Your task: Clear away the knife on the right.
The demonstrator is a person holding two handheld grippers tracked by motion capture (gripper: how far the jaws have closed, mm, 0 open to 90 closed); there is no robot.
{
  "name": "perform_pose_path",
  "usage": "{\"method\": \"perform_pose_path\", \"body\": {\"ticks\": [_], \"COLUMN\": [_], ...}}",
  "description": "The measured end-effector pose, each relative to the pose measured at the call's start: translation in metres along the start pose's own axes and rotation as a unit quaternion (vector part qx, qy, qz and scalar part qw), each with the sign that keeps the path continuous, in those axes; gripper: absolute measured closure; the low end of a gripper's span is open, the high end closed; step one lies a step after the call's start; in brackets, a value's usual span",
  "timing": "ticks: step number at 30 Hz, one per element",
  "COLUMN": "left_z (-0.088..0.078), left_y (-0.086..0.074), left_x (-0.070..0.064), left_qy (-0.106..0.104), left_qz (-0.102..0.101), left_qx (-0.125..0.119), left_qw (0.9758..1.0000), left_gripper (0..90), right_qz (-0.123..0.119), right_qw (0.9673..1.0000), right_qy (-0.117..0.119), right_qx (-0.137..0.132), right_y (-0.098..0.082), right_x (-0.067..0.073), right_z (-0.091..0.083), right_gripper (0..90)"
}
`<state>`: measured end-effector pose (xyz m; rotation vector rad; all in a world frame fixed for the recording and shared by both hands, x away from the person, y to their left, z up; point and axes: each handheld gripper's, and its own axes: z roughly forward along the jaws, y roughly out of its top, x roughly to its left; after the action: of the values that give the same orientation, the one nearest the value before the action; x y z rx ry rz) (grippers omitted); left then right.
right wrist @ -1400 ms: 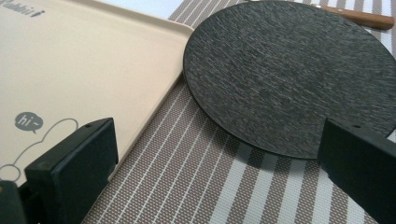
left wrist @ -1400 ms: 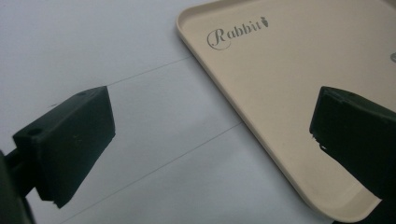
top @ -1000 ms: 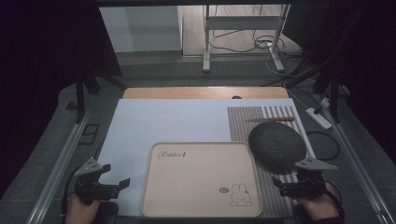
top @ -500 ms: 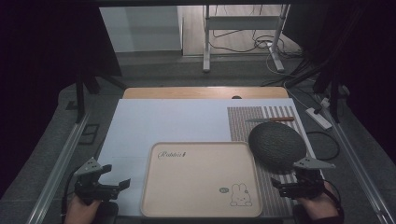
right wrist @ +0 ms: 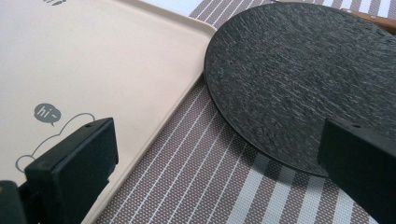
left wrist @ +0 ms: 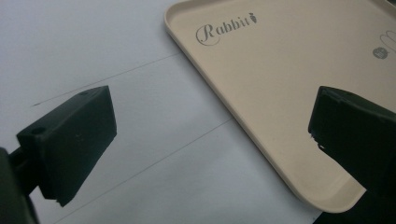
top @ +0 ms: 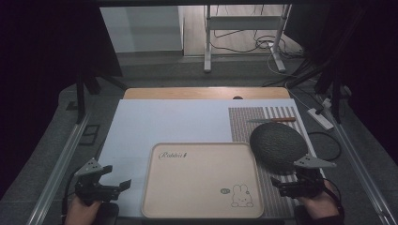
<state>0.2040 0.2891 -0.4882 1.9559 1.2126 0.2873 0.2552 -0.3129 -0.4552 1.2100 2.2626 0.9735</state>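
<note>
We hold the left claw [top: 123, 185] at the near left of the table [top: 178, 124], jaws spread wide and gripping nothing, just beside the left edge of the beige tray [top: 202, 180]. We hold the right claw [top: 278, 186] at the near right, jaws likewise wide apart and empty, over the striped placemat [top: 270, 115]. The dark round plate [top: 278, 147] lies on that placemat, touching the tray's right rim. A knife [top: 272, 120] rests beyond the plate.
</note>
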Motion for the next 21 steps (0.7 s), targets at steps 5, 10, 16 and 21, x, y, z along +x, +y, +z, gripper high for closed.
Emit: {"method": "perform_pose_path", "body": {"ticks": [5, 10, 16, 21], "left_z": [0.0, 0.0, 0.0, 0.0], "left_y": [0.0, 0.0, 0.0, 0.0], "left_x": [0.001, 0.001, 0.001, 0.002], "left_qy": [-0.002, -0.002, -0.003, -0.003], "left_qz": [-0.002, -0.004, -0.005, -0.006], "left_qx": [-0.001, -0.001, -0.001, -0.001], "left_qw": [1.0, 1.0, 1.0, 1.0], "left_gripper": [1.2, 1.3, 1.3, 1.4], "right_qz": [-0.002, -0.008, -0.018, -0.021], "right_qw": [1.0, 1.0, 0.9998, 0.9998], "right_qy": [-0.001, 0.003, 0.003, 0.005], "right_qx": [0.0, 0.002, 0.0, -0.003], "right_y": [0.002, 0.003, 0.008, 0.012], "right_x": [-0.001, -0.001, -0.003, -0.006], "right_z": [0.001, 0.003, 0.005, 0.007], "right_gripper": [0.0, 0.0, 0.0, 0.0]}}
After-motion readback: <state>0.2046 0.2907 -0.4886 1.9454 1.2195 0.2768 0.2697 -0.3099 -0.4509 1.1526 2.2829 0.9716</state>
